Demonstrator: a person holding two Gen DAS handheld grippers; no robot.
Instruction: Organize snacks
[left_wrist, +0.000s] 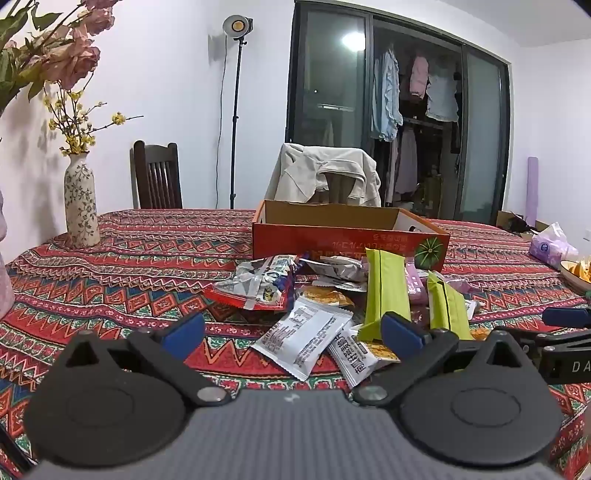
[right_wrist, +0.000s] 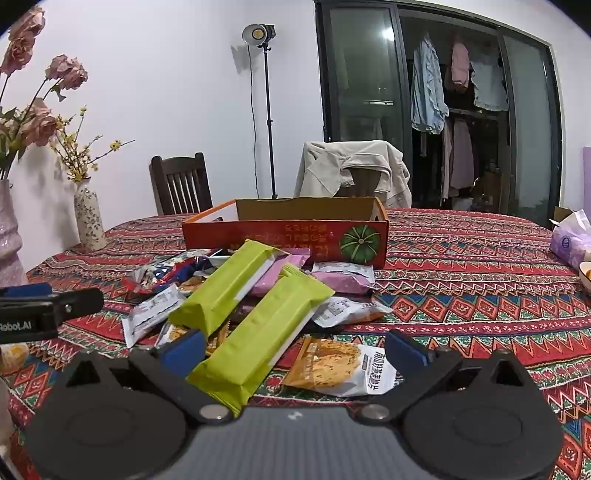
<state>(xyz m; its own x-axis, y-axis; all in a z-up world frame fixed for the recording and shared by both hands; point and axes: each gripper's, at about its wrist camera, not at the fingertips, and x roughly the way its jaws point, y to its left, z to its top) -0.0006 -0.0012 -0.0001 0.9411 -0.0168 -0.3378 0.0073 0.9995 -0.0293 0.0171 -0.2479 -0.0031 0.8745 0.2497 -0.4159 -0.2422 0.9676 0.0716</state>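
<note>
A heap of snack packets lies on the patterned tablecloth in front of an orange cardboard box (left_wrist: 347, 242) (right_wrist: 288, 236) with a green squash printed on it. Two long green packets (right_wrist: 258, 332) (left_wrist: 386, 291) lie on top, over pink packets (right_wrist: 343, 280), white packets (left_wrist: 301, 336) and a red-and-silver bag (left_wrist: 258, 284). My left gripper (left_wrist: 293, 334) is open just short of the heap, a white packet lying between its blue fingertips. My right gripper (right_wrist: 293, 349) is open too, low over the near green packet and an orange-and-white packet (right_wrist: 340, 367). Neither grips anything.
A flowered vase (left_wrist: 80, 206) (right_wrist: 88, 218) stands far left, with a pink vase (right_wrist: 9, 236) nearer. A tissue pack (left_wrist: 552, 245) (right_wrist: 570, 240) and a bowl (left_wrist: 576, 273) sit at the right. Two chairs stand behind the table, one draped with a beige jacket (left_wrist: 325, 177).
</note>
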